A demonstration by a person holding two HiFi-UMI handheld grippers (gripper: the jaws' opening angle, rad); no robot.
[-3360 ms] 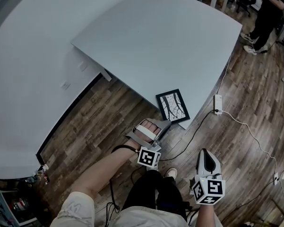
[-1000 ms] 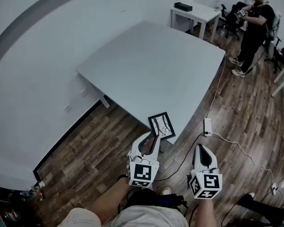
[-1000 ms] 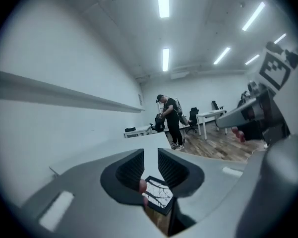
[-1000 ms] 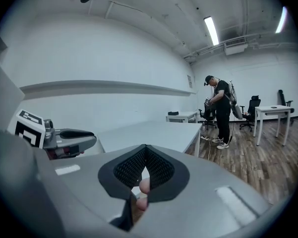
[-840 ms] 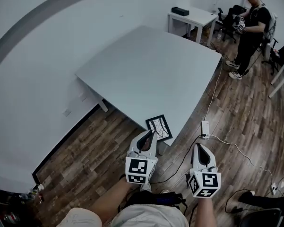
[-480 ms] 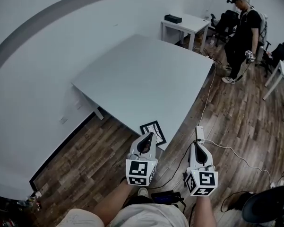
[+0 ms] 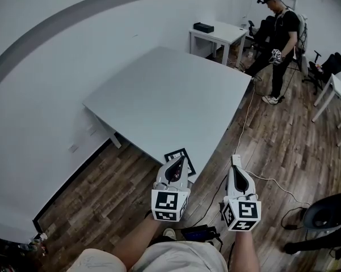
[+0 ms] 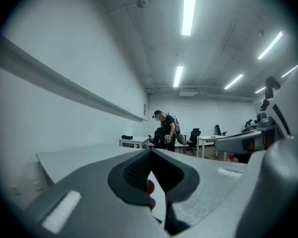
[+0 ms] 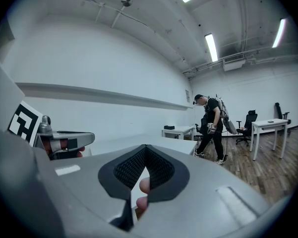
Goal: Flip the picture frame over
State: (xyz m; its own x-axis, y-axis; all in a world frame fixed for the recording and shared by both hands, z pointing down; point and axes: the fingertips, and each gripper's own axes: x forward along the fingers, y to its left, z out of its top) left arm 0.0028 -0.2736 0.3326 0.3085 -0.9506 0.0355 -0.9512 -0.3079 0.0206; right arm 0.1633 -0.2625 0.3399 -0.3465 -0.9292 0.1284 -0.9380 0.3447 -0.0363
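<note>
We hold the left gripper [image 7: 181, 159] and right gripper [image 7: 234, 160] with jaws pressed together, nothing between them; the picture frame [image 7: 175, 153] lies flat on the table's [image 7: 176, 95] near corner, just beyond the left gripper.

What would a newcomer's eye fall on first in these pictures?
A large grey table fills the middle of the head view, with a small black picture frame lying on its near corner. Just before it, the left gripper and right gripper are held side by side, both shut on nothing. A person stands far back on the right.
</note>
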